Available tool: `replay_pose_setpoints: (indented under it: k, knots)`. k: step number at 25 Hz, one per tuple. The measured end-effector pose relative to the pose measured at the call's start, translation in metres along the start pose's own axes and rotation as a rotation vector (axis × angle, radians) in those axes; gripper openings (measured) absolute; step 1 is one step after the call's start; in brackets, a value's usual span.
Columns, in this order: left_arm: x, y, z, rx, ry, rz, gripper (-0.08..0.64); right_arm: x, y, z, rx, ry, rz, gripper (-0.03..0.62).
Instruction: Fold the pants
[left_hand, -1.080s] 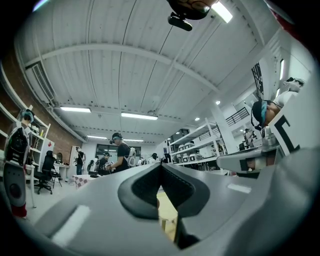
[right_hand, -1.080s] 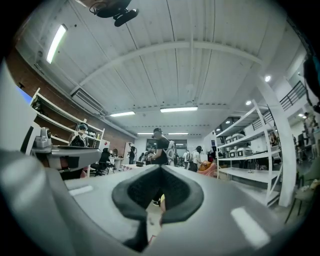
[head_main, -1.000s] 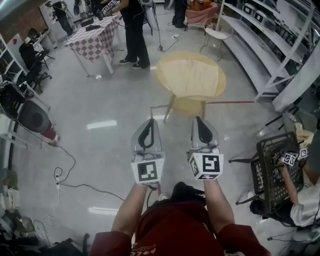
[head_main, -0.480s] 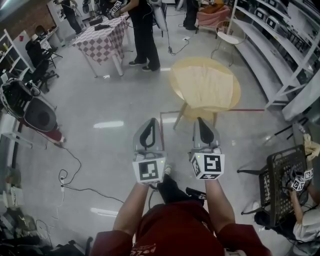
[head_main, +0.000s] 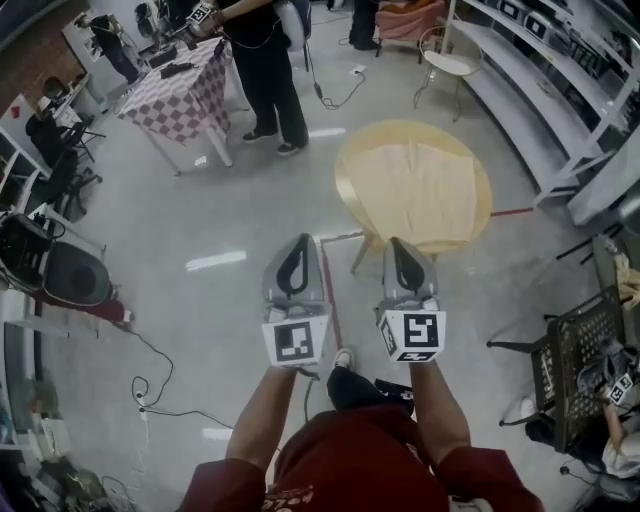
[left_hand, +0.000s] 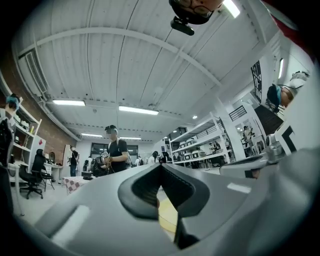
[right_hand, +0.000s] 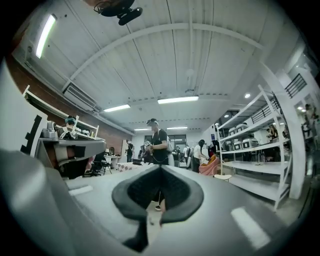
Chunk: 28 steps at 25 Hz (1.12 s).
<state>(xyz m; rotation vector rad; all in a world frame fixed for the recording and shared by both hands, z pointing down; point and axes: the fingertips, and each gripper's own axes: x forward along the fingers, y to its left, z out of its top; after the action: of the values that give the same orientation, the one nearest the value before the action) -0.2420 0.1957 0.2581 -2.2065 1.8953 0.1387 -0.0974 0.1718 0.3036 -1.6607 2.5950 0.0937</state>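
1. A pale cloth (head_main: 425, 190), judged to be the pants, lay spread over the top of a round table (head_main: 342, 185) at the far right of centre. No leg or waistband outline could be made out.
2. The left gripper (head_main: 298, 245) had its jaws fully together, pad against pad, with nothing between them. In the left gripper view only a sliver of the yellow table top showed past the pads.
3. The right gripper (head_main: 400, 247) likewise had its jaws pressed together and carried nothing.
4. Both grippers were held out side by side at the near side of the table, over bare floor (head_main: 200, 220). The right one was just short of the near rim and the left one beside it. Neither touched the table or the cloth.
5. Progress, as a judgement: no fold had been made. The cloth looked flat and single-layered, with no edge lifted or doubled over.
6. Remaining: reach the table, open both sets of jaws, take two edges of the cloth, and carry out every fold.
7. A person in black (head_main: 262, 60) and a checkered table (head_main: 180, 95) stood well apart at the far left, clear of the work area.
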Motion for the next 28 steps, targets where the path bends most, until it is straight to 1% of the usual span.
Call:
replay_pose_setpoints:
  k: [6,12,17,23,28]
  knots:
    - [0.069,0.012,-0.023,-0.014,-0.002,-0.066,0.006,0.05,-0.033,-0.017,0.013,0.025,-0.072,0.0]
    - [0.113,0.014,-0.031,-0.022,-0.017,-0.132,0.006,0.078,-0.052,-0.017,0.004,0.03,-0.127,0.0]
    - [0.154,0.014,-0.043,-0.042,-0.032,-0.204,0.006,0.104,-0.066,-0.02,-0.005,0.032,-0.191,0.0]
    - [0.215,0.03,-0.058,-0.086,-0.052,-0.316,0.006,0.149,-0.077,-0.022,-0.032,0.033,-0.309,0.0]
    - [0.255,0.055,-0.074,-0.1,-0.055,-0.427,0.006,0.19,-0.065,-0.03,-0.034,0.051,-0.405,0.0]
